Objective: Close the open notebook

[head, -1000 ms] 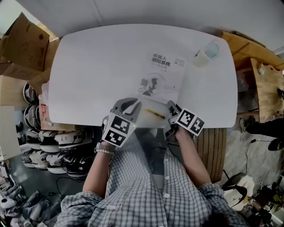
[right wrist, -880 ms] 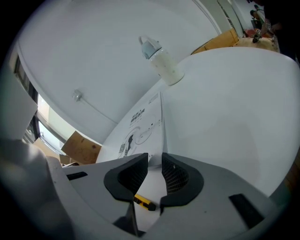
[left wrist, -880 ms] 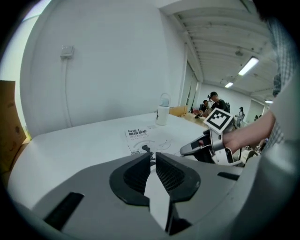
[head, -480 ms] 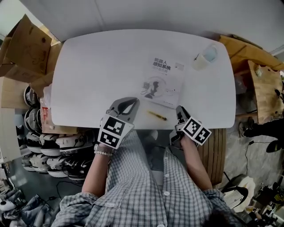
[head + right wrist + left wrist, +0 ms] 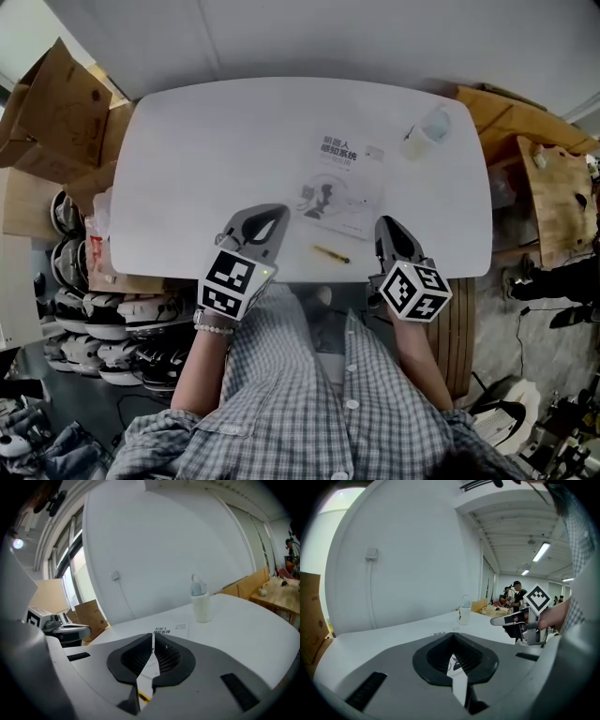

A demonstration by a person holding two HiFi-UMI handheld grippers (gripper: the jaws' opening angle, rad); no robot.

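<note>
The notebook (image 5: pixel 342 183) lies closed and flat on the white table (image 5: pixel 206 159), its printed cover up; in the right gripper view the notebook (image 5: pixel 165 630) is just beyond the jaws. My left gripper (image 5: pixel 273 215) hovers over the near table edge, left of the notebook. Its jaws are closing, the tips meet and nothing is between them. My right gripper (image 5: pixel 388 225) is raised at the notebook's near right corner. Its jaws are closing too, tips together and empty. In the left gripper view the right gripper (image 5: pixel 520 620) is off to the right.
A yellow pen (image 5: pixel 330 253) lies near the front edge between the two grippers. A small white bottle (image 5: pixel 427 131) stands at the table's far right. Cardboard boxes (image 5: pixel 52 103) sit left of the table, and a wooden bench (image 5: pixel 553 187) stands to the right.
Both grippers have lifted and drawn back from the notebook's near edge towards the person. Both sets of jaws have narrowed to shut. The notebook and pen have stayed put.
</note>
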